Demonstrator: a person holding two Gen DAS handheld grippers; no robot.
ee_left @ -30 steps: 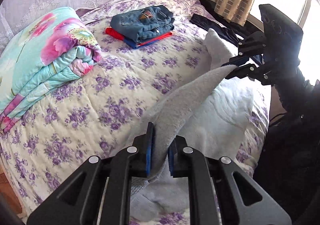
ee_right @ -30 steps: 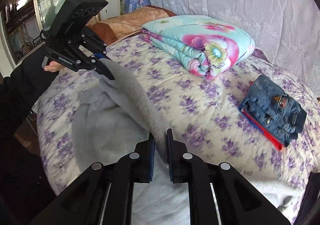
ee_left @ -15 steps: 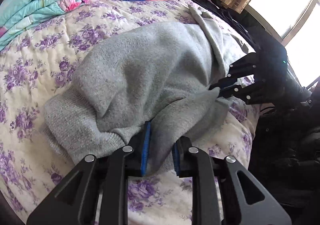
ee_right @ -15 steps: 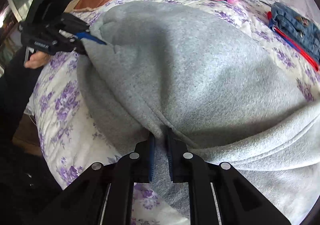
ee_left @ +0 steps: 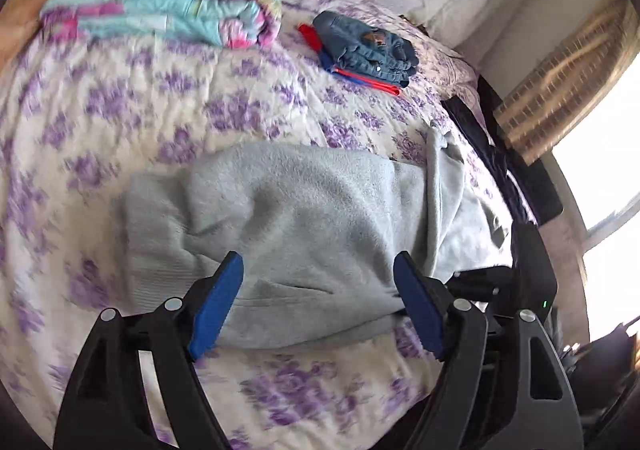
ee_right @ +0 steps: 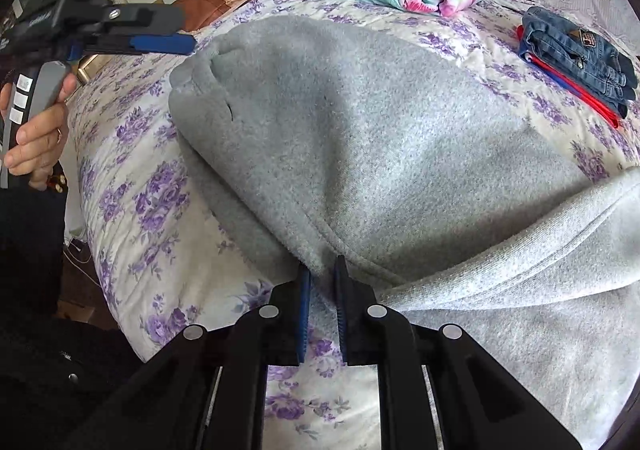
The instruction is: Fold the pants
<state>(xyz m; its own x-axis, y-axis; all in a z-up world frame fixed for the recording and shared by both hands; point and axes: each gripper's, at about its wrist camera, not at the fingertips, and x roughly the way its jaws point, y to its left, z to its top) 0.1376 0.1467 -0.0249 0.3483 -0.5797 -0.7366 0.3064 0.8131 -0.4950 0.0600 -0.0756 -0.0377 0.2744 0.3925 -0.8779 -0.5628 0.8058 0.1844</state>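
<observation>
Grey fleece pants [ee_left: 312,226] lie folded over on the flowered bed, also filling the right wrist view [ee_right: 380,138]. My left gripper [ee_left: 318,266] is open, its blue pads apart just above the near edge of the pants, holding nothing. In the right wrist view it hovers at the far corner of the pants [ee_right: 160,40]. My right gripper [ee_right: 322,270] is shut on the near edge of the grey pants. In the left wrist view the right gripper's body shows at the right [ee_left: 528,270], its fingertips hidden.
A folded floral quilt [ee_left: 168,6] lies at the back left. A stack of folded jeans on red and blue clothes [ee_left: 364,46] sits at the back. The bed's edge [ee_right: 104,250] drops off at the left in the right wrist view. A window is at the right.
The pants were swung over and laid down folded on the bed. My left gripper then opened, let go of the cloth and drew back. The right gripper stays shut on the edge.
</observation>
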